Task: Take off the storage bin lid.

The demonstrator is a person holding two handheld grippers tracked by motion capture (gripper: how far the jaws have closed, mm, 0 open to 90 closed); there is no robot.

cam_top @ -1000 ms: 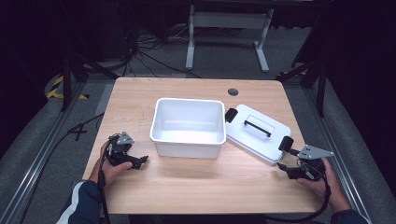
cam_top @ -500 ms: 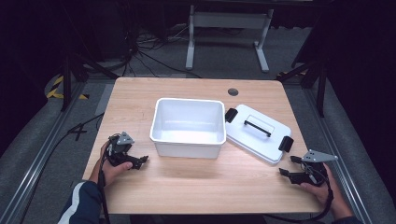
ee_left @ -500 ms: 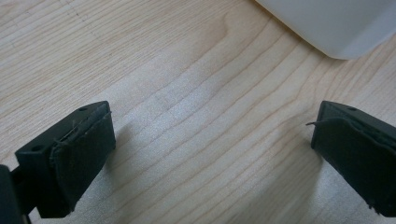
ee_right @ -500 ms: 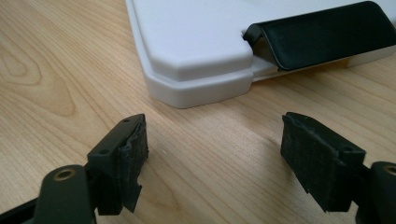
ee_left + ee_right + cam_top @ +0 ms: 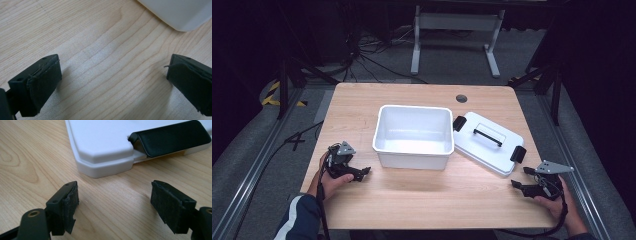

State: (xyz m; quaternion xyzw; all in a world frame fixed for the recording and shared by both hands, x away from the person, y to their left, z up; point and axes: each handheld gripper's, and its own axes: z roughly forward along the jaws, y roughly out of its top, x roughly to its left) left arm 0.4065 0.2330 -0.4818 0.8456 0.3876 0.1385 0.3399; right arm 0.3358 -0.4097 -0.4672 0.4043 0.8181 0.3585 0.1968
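Two grippers are sitting wide and empty; your right gripper is lying nearer the white lid, just forward-left of it on the worktop, beside the bin.

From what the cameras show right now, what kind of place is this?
Probably a recording lab or studio: a light wooden table on dark flooring, loose black cables behind it, and a grey metal stand.

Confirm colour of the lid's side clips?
Black clips on a white lid; clearest in the right gripper view.
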